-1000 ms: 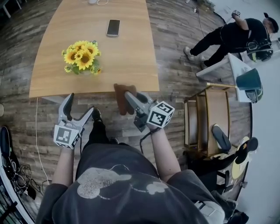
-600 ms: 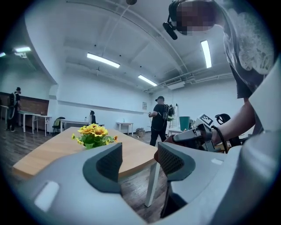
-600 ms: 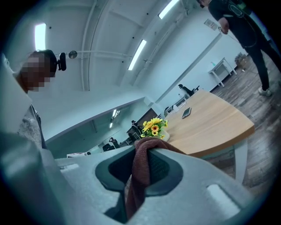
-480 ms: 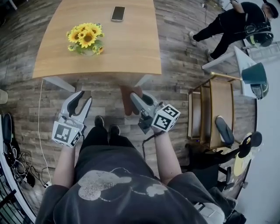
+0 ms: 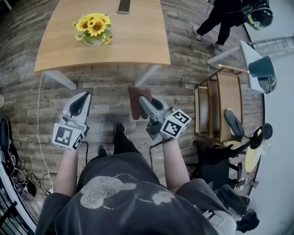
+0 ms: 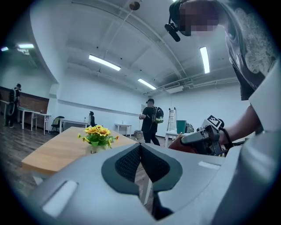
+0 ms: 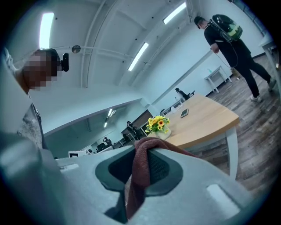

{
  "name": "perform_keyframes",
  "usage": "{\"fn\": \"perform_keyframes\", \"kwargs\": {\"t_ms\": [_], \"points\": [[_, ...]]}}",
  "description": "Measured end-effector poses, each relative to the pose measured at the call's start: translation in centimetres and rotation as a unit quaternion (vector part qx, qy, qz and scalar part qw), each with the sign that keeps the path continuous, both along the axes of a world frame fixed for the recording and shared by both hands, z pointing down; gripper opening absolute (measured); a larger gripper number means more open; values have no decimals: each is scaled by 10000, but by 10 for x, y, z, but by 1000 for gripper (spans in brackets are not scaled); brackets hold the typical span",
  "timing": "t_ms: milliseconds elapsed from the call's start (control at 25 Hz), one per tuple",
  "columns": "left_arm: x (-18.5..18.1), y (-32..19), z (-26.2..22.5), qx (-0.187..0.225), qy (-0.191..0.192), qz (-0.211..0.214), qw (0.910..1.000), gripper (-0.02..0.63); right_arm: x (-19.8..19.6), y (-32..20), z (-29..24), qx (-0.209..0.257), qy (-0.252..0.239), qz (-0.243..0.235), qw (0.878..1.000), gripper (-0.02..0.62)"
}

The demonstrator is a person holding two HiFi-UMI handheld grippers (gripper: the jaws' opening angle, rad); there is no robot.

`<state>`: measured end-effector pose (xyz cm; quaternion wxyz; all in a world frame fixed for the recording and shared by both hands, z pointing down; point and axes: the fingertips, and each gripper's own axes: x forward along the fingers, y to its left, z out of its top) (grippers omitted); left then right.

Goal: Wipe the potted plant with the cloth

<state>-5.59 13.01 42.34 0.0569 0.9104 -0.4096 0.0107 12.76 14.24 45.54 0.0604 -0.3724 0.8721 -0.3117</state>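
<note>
The potted plant [image 5: 94, 28], yellow sunflowers in a small pot, stands on the wooden table [image 5: 138, 41], well ahead of both grippers; it also shows in the left gripper view [image 6: 97, 134] and the right gripper view [image 7: 158, 124]. My right gripper [image 5: 143, 102] is shut on the dark red cloth [image 5: 136, 102], which hangs over its jaws [image 7: 139, 171]. My left gripper [image 5: 81, 98] has just been closing and now stands shut with nothing between its jaws [image 6: 140, 147]. Both grippers hang over the floor, short of the table's near edge.
A phone [image 5: 124, 5] lies at the table's far end. A person in black [image 5: 234, 13] stands at the upper right. A wooden shelf unit [image 5: 216, 105] and a teal bin [image 5: 262, 69] stand to the right. Cables [image 5: 14, 174] lie on the floor at left.
Both grippers have drawn back from the table, which now lies farther up the view. The left jaws went from wide open to shut, empty. The cloth stays in the right gripper.
</note>
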Motion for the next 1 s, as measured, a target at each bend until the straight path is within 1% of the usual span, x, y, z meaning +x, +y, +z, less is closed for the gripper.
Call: {"fn": "perform_keyframes", "kwargs": {"t_ms": [200,400,800,1000], "points": [[-39,44,1,-101,8,-78,9999,15,-36,41,-4,18,-34,121,9999,44],[-75,78,0,-42,26,-200,9998,15,-66,80,-5,85,26,172,9998,43],[-102,131,0,146,-35,-58,9999,15,-96,128,-5,207,182,240,9993,41],[-106,145,-1,63,20,84,9999,15,-107,141,-1,233,335,190,9990,41]]}}
